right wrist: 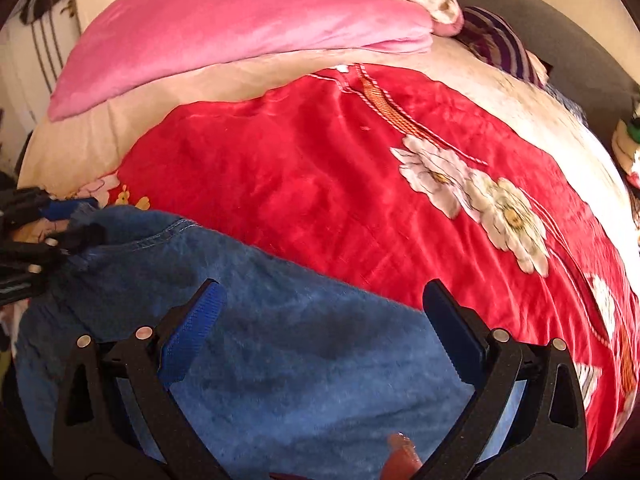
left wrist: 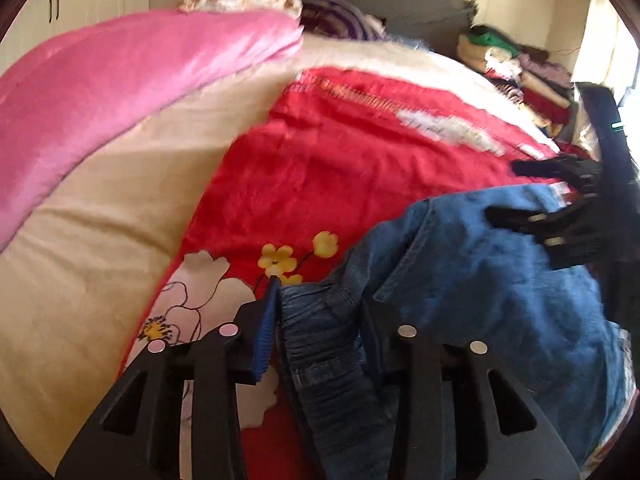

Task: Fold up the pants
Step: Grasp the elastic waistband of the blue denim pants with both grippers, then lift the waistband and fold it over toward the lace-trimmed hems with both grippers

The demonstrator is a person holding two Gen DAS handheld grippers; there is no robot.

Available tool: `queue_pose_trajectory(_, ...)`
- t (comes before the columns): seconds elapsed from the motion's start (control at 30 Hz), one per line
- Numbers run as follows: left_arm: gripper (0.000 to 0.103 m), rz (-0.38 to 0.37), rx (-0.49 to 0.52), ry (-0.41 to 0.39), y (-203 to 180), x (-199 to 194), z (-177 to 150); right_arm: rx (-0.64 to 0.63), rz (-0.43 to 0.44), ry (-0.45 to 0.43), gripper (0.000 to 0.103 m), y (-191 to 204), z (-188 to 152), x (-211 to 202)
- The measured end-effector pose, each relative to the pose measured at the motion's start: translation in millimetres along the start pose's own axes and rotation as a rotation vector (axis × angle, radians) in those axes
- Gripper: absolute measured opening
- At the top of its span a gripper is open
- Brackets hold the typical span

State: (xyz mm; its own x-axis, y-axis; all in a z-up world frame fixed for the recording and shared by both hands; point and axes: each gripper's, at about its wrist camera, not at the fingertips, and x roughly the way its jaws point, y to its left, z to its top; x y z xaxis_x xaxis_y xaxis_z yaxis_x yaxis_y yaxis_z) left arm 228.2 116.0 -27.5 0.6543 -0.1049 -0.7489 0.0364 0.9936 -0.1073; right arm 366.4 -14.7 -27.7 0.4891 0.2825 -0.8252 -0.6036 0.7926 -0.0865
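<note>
Jeans: the blue jeans [left wrist: 460,276] lie bunched on the red floral blanket [right wrist: 320,184] at the near side of the bed.
Left tongs: the left tongs [left wrist: 320,320] pinch the gathered elastic waistband.
Right tongs: the right tongs [right wrist: 326,332] stand spread over the denim, gripping nothing.
Doing it well: my judgement is the right tongs should take the far waist corner, then both pull the cloth taut and flat.
Open room: bare blanket lies ahead.
Edges: the pink quilt [right wrist: 240,28] borders the far side; the clothes pile [left wrist: 516,68] sits well apart.
</note>
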Motion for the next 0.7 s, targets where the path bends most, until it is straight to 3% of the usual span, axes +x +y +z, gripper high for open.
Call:
queue_pose_trajectory(0.27,0.034,-0.05,0.05,-0.082,-12.7,-48.9,-12.8,-0.119,0.023,-0.015,0.093,18.8,2.0,6.3)
queue_pose_trajectory(0.3,0.034,-0.045,0.054,-0.08,-13.0,-48.5,-14.0,-0.136,0.033,-0.019,0.088,22.0,1.1,5.7)
queue_pose_trajectory(0.37,0.034,-0.035,0.059,-0.074,-12.6,-45.4,-14.4,-0.17,0.06,-0.027,0.052,28.6,-1.0,4.6)
queue_pose_trajectory(0.47,0.034,-0.01,0.061,-0.064,-9.7,-39.3,-16.9,-0.215,0.09,-0.034,0.013,41.9,-8.0,-0.1)
queue_pose_trajectory(0.57,0.034,0.014,0.065,-0.07,-8.1,-40.4,-19.0,-0.207,0.082,-0.071,0.006,49.3,-19.3,-15.4)
queue_pose_trajectory(0.7,0.034,0.022,0.07,-0.083,-9.5,-46.4,-21.6,-0.121,0.108,-0.145,0.006,43.0,-34.4,-50.8)
